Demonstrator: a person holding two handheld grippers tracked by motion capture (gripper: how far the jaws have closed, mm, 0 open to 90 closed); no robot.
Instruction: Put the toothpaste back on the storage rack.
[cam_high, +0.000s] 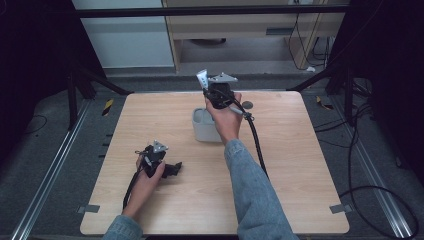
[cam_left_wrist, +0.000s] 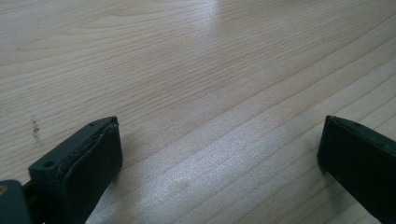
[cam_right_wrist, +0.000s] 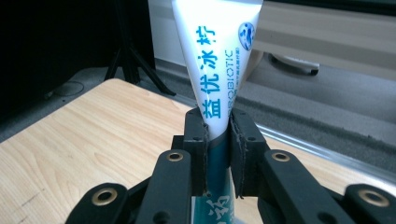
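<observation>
My right gripper view shows blue print on the white tube (cam_right_wrist: 219, 70), pinched tight between my right gripper (cam_right_wrist: 218, 154) fingers; the high view puts it at upper centre, above a grey tub (cam_high: 202, 127) whose inside I cannot see. At lower left, my left gripper (cam_high: 172, 169) rests on the worktop (cam_high: 300, 190), fingers wide apart, empty.

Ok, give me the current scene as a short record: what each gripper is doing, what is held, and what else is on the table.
right gripper: shut on the tube, raised above the table's far side
tube: white with blue print, upright between the jaws
left gripper: open, nothing between the jaws, resting low on the table
container: white, just below the right hand, contents cannot be told
table: light wood
</observation>
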